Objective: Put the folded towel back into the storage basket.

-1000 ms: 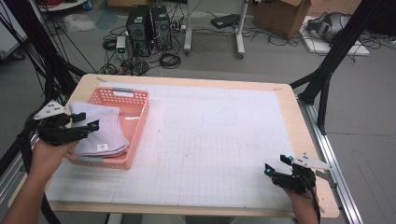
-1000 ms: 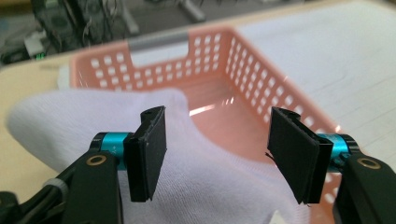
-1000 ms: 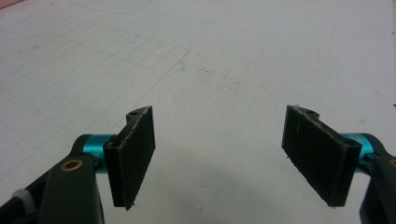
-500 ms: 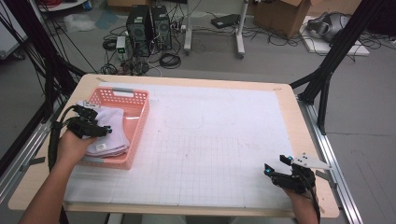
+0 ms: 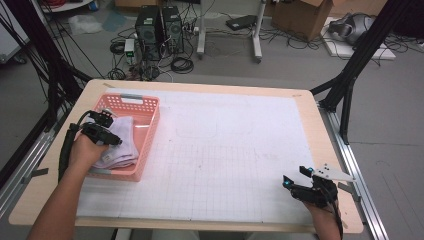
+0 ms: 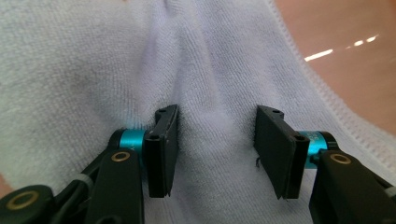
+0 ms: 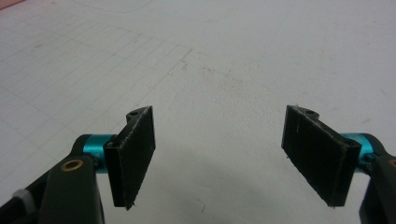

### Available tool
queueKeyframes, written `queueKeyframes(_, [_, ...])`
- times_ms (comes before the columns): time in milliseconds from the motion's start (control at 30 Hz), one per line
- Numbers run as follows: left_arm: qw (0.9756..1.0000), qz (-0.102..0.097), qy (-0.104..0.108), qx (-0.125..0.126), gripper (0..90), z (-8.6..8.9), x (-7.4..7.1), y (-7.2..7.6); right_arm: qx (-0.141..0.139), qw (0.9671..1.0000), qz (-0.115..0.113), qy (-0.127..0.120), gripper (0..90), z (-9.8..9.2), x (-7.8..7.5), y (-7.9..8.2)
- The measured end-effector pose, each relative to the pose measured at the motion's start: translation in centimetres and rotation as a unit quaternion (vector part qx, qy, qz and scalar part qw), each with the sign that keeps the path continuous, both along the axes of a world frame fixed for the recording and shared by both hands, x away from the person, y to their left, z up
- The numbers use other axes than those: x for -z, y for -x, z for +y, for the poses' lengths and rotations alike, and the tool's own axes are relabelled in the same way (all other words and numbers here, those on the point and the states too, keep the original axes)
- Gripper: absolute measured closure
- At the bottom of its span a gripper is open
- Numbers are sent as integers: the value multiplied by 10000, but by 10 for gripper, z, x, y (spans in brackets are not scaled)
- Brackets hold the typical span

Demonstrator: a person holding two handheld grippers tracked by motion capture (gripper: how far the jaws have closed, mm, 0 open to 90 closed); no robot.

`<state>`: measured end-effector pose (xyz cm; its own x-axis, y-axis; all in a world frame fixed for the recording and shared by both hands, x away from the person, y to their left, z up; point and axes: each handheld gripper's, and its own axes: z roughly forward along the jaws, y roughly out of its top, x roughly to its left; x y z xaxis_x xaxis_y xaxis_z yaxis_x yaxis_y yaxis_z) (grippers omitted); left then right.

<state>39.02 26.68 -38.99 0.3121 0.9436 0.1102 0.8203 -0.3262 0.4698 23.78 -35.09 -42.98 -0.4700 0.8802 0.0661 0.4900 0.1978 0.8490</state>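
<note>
Bright even light, soft shadows, blurred close-ups

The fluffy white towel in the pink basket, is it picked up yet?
Not yet. The left tongs are down in the pink plastic basket, closing around a fold of the soft white towel. Pinching and lifting remain. The right tongs wait open over the white gridded mat.

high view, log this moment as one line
left gripper: jaws just been closing, fold of white towel between them | pink basket: holds towel | right gripper: open above grid mat
</note>
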Motion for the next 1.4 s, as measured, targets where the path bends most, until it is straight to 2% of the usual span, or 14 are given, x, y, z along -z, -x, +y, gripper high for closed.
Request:
queueKeyframes(167, [9962, -122, 636, 577, 491, -10, 3, -1, -32, 10000, -20, 10, 249, 1, 0, -2])
queueKeyframes(333, [9912, -274, 851, 976, 462, -18, 5, -2, -23, 10000, -18, 1, 249, 0, 0, -2])
queueKeyframes(400, [9907, -323, 871, 998, 449, -15, 4, -1, -12, 10000, 1, -7, 249, -1, 0, -2])
queueKeyframes(500, [9913, -462, 1060, 627, 423, -3, -2, 0, -10, 10000, -1, -1, 250, -1, 0, -1])
queueKeyframes(600, [9931, -560, 961, 363, 442, 8, -7, 6, 13, 10000, -5, -16, 250, -2, 0, -1])
queueKeyframes(767, [9972, -385, 634, -52, 420, 17, -2, 5, 4, 10000, 6, 4, 250, -1, 0, 0])
queueKeyframes(833, [9984, -380, 403, -123, 410, 16, 1, 3, -1, 10000, 8, -2, 250, 0, 1, 0])
queueKeyframes(900, [9994, -229, 162, -212, 392, 14, 7, 0, -6, 10000, 4, -1, 250, 0, 1, 0])
queueKeyframes(1000, [9992, -273, 134, -267, 378, 14, 8, -1, 3, 10000, -8, 8, 250, -2, 0, 0])
queueKeyframes(1067, [9984, -446, 260, -209, 386, 15, 5, 2, 18, 10000, -27, -19, 250, -3, 0, 1])
queueKeyframes(1167, [9931, -891, 754, -154, 396, 22, -4, 11, 46, 10000, -4, -25, 250, -5, 0, 1])
queueKeyframes(1233, [9862, -1289, 1025, -139, 394, 27, -12, 18, 40, 10000, -19, -15, 250, -5, 0, 2])
queueKeyframes(1333, [9694, -1957, 1478, 87, 384, 32, -25, 33, 40, 10000, -22, -24, 250, -4, -1, 2])
queueKeyframes(1400, [9535, -2456, 1722, 303, 360, 33, -32, 45, 32, 10000, -38, -30, 250, -3, -1, 2])
